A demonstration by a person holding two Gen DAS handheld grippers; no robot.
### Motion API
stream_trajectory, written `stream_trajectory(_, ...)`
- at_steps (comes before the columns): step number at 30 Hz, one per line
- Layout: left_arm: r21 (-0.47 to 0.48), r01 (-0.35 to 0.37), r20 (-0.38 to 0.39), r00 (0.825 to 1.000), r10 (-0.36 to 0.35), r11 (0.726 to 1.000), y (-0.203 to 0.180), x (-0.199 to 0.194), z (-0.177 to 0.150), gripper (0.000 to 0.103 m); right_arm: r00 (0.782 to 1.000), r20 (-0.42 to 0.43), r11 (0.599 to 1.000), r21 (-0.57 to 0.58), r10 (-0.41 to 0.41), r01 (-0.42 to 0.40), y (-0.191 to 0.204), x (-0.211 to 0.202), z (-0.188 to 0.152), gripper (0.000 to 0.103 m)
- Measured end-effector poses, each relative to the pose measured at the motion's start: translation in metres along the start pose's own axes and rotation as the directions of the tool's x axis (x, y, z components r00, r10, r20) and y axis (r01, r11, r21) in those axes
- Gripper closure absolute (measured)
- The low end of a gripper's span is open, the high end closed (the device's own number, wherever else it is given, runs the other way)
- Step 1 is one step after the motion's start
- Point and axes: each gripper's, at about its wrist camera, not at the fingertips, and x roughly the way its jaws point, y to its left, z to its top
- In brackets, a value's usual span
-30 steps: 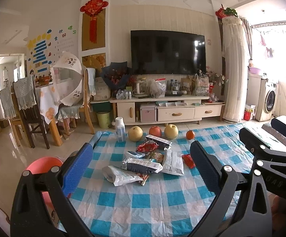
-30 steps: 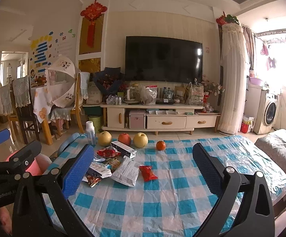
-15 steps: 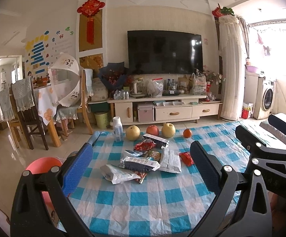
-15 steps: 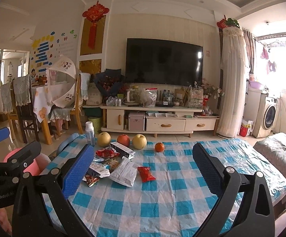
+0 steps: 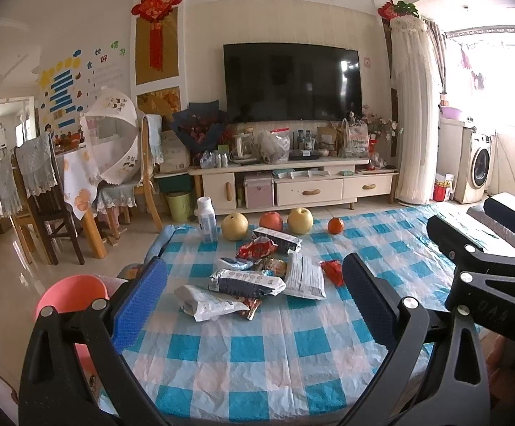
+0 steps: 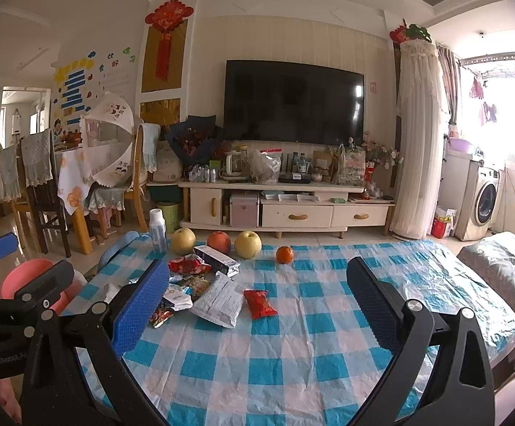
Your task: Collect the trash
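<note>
Both claws, left claw [image 5: 254, 298] and right claw [image 6: 257, 301], stood apart, empty, above the checked surface [image 6: 293, 355]. Wrappers [image 5: 247, 280] lay heaped mid-surface: likely light, crinkly, slippery; pinch a flat edge

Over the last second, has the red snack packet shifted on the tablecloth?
No. In the right wrist view the red snack packet keeps its spot in front and just left of the orange; only the camera drifted.
</note>
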Motion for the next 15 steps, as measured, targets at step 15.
stream_trajectory(15, -0.015, 0.018, -0.135, 0.991, -0.02, 1.0, 0.029, 0.072, -0.062, 0.004, 0.968, -0.214, 0.985, 0.136, 0.133, -0.105, -0.036, 0.081, -0.053, 0.004)
